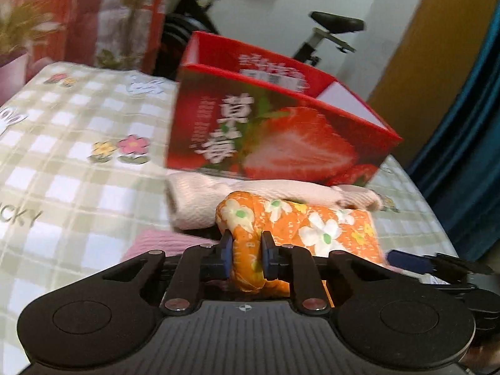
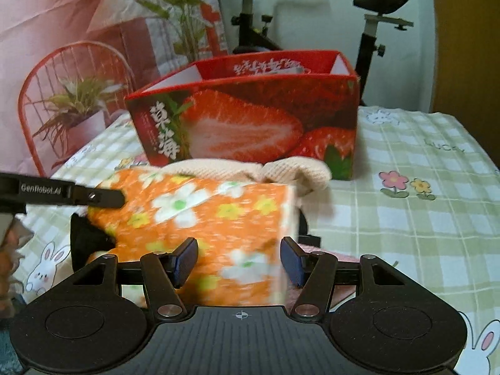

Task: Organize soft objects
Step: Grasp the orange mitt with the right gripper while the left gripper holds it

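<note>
- The orange flowered cloth (image 2: 200, 215) lies bunched on the checked bedspread (image 2: 422, 218), just in front of the red strawberry box (image 2: 250, 115), with a cream knitted piece (image 2: 297, 168) tucked between it and the box.
- It looks light and floppy, a thin fabric that will sag and unfold if lifted by one corner; I'd judge a pinch on a gathered fold holds better than a grab at a flat face.
- The left gripper (image 1: 247, 250) has its jaws drawn narrow, pinching a rolled fold at the cloth's near end.
- The right gripper (image 2: 239, 261) stands with jaws fairly wide either side of the cloth's other end; the picture is blurred there, so whether the pads press on it I cannot tell.
- A pink knit (image 1: 156, 243) peeks out under the cloth.
- The box is open at the top, a likely home for these soft things.
- Beyond stand a potted plant (image 2: 75, 106) and an exercise bike (image 2: 368, 18).
</note>
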`<state>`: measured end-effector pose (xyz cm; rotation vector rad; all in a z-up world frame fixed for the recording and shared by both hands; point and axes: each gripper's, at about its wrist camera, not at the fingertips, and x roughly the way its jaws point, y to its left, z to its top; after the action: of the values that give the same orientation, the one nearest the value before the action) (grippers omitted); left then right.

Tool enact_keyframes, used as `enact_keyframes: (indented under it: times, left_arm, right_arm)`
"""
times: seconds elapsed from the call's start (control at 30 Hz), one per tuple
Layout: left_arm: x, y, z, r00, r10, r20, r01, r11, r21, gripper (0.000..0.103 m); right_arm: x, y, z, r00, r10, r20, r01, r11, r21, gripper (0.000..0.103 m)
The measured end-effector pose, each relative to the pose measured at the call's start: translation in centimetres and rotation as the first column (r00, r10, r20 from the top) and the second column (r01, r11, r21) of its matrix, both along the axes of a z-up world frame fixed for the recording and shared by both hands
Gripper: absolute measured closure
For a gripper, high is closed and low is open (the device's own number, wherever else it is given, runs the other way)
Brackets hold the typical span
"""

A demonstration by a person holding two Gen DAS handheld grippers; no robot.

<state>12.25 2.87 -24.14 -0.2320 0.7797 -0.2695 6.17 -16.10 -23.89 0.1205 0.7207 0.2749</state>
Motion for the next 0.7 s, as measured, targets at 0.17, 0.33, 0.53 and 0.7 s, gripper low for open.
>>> enact_keyframes:
  times: [0.17,0.33,0.53,0.7]
  left_arm:
    - [0.1,0.5,-1.0,0.999,0.008,-0.037,-0.008,1.000,-0.001,0.083]
    - [0.3,0.2,-1.4,0.999,0.000,-0.039,0.001,1.000,0.020,0.081]
    - [0.5,0.2,-1.7,0.999,0.001,-0.046,0.000,1.000,0.012,0.080]
    - [0.5,0.3,-1.8,0.999,0.004,-0.047,-0.003,1.000,0.008,0.079]
  right_arm:
    - [0.3,-0.5,-0.5,1.000,-0.015,-0.021,0.016,0.999,0.033,0.048]
    - [0.5,-0.7,-1.0,0.999,-0.020,-0.033,0.022,0.998,0.067,0.048]
    - [1.4,-1.1,-2.0,0.998,-0.026,-0.066,0.034,0.992,0.120,0.047]
    - [1.9,-1.5,-1.7,0.996,-0.037,-0.086,0.051,0.983,0.175,0.059]
